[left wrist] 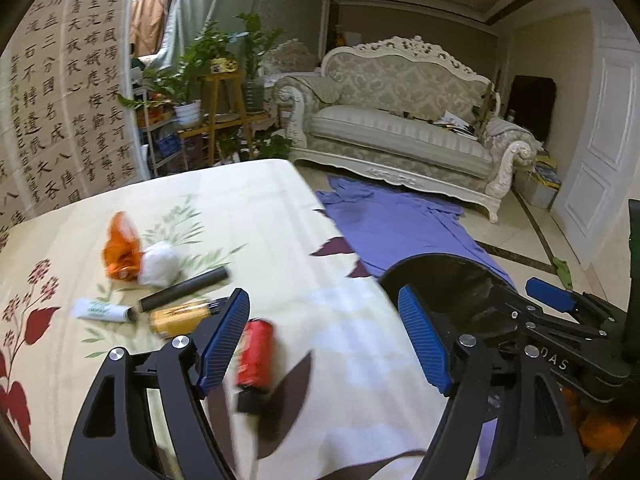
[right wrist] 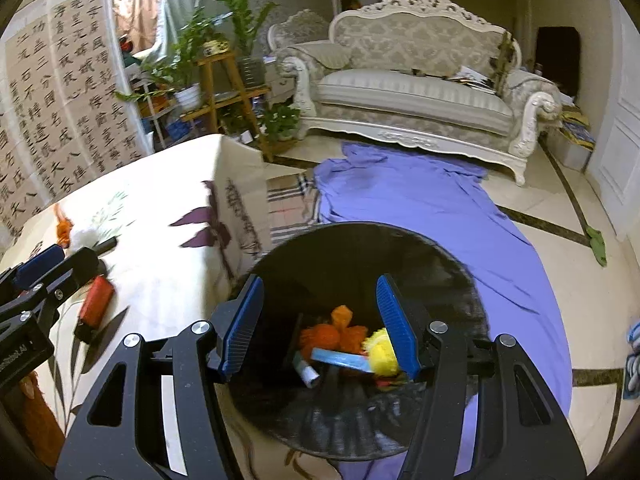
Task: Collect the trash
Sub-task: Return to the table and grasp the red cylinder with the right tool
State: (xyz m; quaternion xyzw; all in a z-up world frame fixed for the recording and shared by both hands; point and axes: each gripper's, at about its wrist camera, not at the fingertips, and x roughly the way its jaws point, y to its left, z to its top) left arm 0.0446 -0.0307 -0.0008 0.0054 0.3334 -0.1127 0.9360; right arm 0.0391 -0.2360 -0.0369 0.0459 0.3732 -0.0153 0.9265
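My right gripper (right wrist: 320, 324) hung directly over the black bin (right wrist: 448, 272), its jaws spread wide with nothing between them. Down inside the bin lay orange wads (right wrist: 332, 330), a yellow crumpled piece (right wrist: 382, 350), a blue strip (right wrist: 340, 359) and a small tube (right wrist: 306, 372), so I judged that one drop was finished and the collecting was partway through.

My left gripper (left wrist: 324, 336) was also spread and empty, poised over the bench (left wrist: 248, 208) just left of the bin. The red can (left wrist: 256, 354) lay on its side nearest the bin, just beside my left finger. Farther from the bin sat the yellow bottle (left wrist: 182, 317), the black tube (left wrist: 184, 288), the white tube (left wrist: 102, 310), the white paper wad (left wrist: 160, 262) and, farthest, the orange wrapper (left wrist: 122, 250).

I judged the red can the next pickup: the left gripper would need to drop lower, straddle the can across its width, close, then carry it over the bin's rim. Being round, it might roll if nudged.
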